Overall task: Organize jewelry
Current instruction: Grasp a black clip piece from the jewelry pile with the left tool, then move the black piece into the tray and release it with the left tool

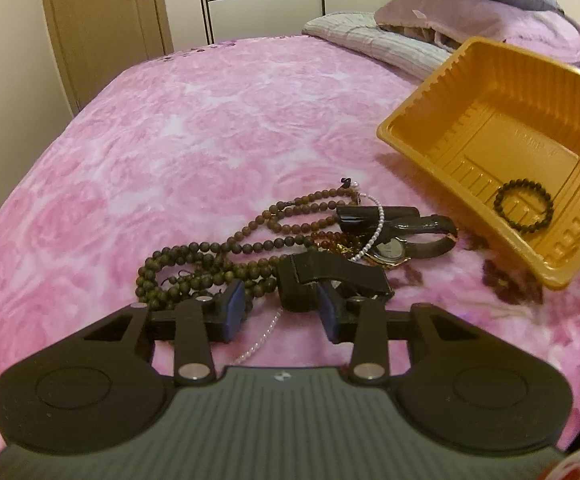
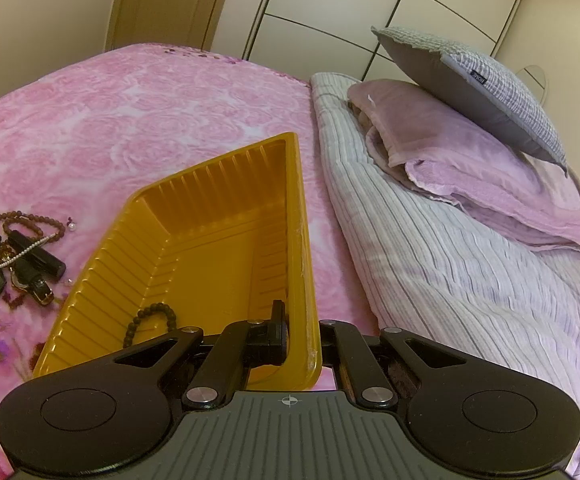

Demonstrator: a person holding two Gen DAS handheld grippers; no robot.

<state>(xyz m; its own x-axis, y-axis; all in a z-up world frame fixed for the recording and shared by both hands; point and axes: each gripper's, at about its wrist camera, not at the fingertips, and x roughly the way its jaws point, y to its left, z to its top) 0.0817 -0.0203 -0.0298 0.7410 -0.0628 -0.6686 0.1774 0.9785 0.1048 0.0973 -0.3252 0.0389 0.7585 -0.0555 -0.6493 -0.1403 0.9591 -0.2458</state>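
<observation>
jewelry pile lies just beyond the half-open left hand-held gripper.

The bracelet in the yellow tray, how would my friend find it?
Look on the pink bed for the tilted yellow tray. Inside it, near the low end, lies the dark bead bracelet. It is one small ring alone in the tray; every other piece sits tangled in the pile on the blanket.

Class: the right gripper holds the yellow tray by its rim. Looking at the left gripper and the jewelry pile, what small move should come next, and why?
Probably ease the left gripper forward and close on the black strap: its fingers stand open around the strap's near end, while the yellow tray, tilted toward the pile, holds only one bead bracelet.
</observation>
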